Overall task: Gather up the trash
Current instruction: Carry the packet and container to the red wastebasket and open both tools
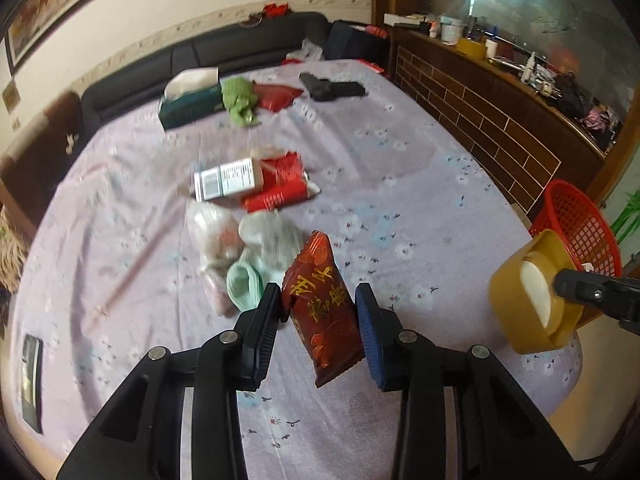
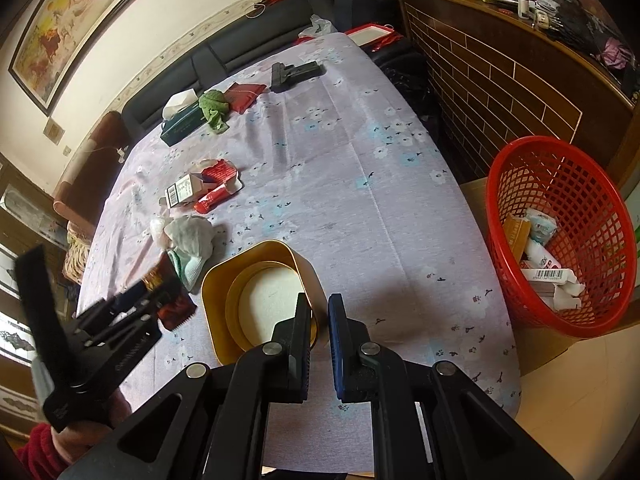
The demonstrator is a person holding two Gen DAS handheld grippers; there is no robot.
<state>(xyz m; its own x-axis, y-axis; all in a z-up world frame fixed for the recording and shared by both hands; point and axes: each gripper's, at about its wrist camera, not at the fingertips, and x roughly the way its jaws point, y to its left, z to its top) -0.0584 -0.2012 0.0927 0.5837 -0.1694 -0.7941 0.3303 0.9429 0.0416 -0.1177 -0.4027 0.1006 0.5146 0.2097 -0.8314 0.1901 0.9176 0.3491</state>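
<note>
Two pieces of trash are in hand at once: a dark red snack packet (image 1: 320,312) with gold lettering hangs between the jaws of the left gripper (image 1: 318,312), pinched from both sides and lifted clear of the bedsheet, while the right gripper (image 2: 319,320) has its jaws pressed together on the wall of a golden tin (image 2: 256,300) with a pale inner lining, tilted on its side. Just behind the packet, on the lilac flowered bed (image 1: 400,208), lie a crumpled pale sock (image 1: 256,252) and a clear plastic bag (image 1: 210,228), touching each other. Farther up sit a white carton with a barcode (image 1: 228,180) and a red wrapper (image 1: 280,184), side by side. Near the headboard are a green tissue box (image 1: 190,102), a green cloth (image 1: 240,100) and a black object (image 1: 332,88). Beside the bed's right edge stands a red mesh basket (image 2: 520,184), already holding some wrappers and a barcoded box.
</note>
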